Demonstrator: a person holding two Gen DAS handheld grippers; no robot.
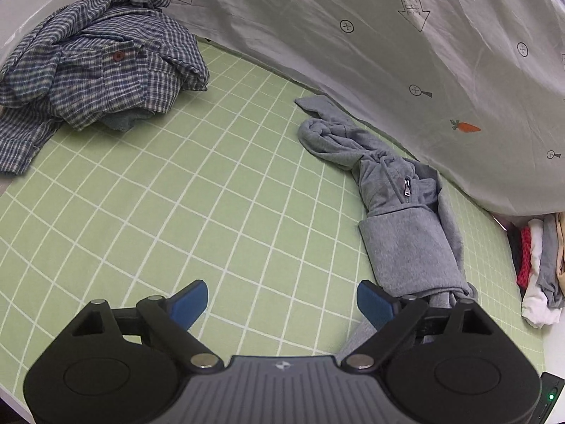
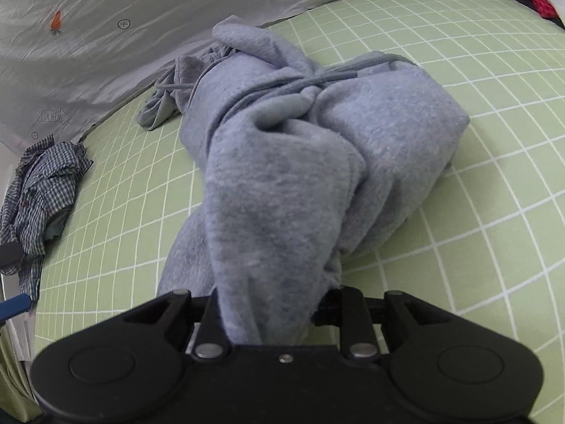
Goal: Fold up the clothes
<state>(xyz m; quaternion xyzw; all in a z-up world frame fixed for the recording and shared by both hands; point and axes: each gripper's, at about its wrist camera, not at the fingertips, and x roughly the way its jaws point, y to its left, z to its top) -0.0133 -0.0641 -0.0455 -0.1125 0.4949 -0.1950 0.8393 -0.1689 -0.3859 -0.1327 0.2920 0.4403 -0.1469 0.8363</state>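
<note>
We saw a pale green sheet with a white grid pattern [image 1: 219, 183] spread flat as the working surface, filling the near and middle ground in both views. Along its far edge lay a rumpled light grey cloth printed with small carrots, crossed circles and "LOOK HERE" arrows [image 1: 353, 35], rising like a backdrop. At the far left, a strip of plain white surface [image 1: 21, 10] showed beyond the sheet. The light was soft and even, with only faint shadows on the green cloth.
</note>
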